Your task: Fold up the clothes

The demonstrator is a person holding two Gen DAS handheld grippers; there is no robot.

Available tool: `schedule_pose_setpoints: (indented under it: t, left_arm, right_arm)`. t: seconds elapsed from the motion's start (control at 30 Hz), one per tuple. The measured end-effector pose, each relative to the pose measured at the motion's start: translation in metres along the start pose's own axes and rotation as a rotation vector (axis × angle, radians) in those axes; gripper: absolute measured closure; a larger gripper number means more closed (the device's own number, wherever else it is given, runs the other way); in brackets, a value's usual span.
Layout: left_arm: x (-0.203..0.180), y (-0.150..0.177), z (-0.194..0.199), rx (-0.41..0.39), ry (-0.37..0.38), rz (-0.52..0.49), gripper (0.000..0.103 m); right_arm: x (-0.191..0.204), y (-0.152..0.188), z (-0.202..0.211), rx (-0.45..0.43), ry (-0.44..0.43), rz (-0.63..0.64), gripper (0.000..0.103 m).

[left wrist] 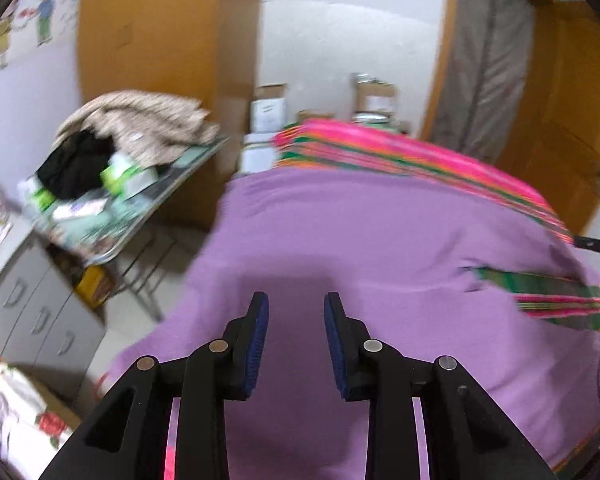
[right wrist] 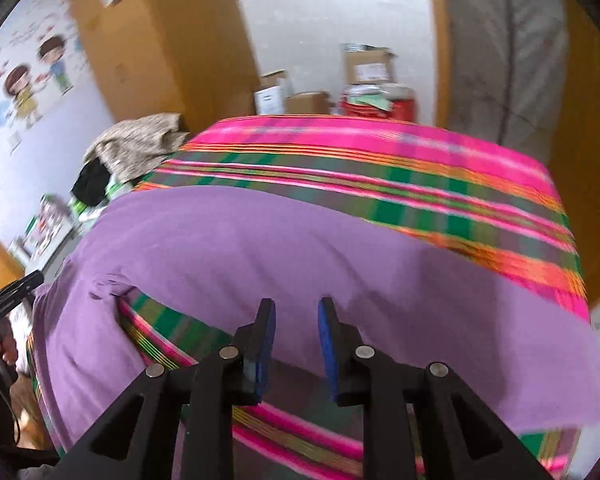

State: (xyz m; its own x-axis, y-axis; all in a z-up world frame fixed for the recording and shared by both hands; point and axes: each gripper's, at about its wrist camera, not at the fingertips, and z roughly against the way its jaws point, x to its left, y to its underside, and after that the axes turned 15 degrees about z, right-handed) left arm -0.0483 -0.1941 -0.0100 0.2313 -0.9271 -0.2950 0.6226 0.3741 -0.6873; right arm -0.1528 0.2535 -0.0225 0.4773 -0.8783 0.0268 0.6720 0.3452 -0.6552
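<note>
A purple garment (left wrist: pixel 360 232) lies spread over a table covered with a pink, green and orange plaid cloth (left wrist: pixel 400 152). My left gripper (left wrist: pixel 296 304) is open and empty, hovering above the garment's left part. In the right wrist view the purple garment (right wrist: pixel 280 248) stretches across the plaid cloth (right wrist: pixel 360 160), with a gap near its left sleeve showing plaid. My right gripper (right wrist: pixel 296 308) is open and empty above the garment's near edge. The left gripper (right wrist: pixel 16 288) shows at the far left of that view.
A side table (left wrist: pixel 148 208) at the left holds a beige cloth (left wrist: pixel 148 120), a black item and packages. Grey drawers (left wrist: pixel 40 312) stand below left. Cardboard boxes (right wrist: pixel 364 64) and a red container (right wrist: pixel 376 100) sit behind the table. Wooden doors frame the room.
</note>
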Motion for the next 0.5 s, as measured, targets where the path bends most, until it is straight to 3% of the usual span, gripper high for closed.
schedule_pose_setpoints:
  t: [0.27, 0.5]
  left_arm:
    - [-0.096, 0.018, -0.009, 0.054, 0.164, -0.115, 0.073]
    - [-0.143, 0.032, -0.041, 0.135, 0.106, -0.138, 0.073]
  right_arm:
    - [-0.072, 0.053, 0.027, 0.003, 0.097, -0.182, 0.078]
    - [-0.105, 0.075, 0.039, -0.018, 0.128, -0.25, 0.073]
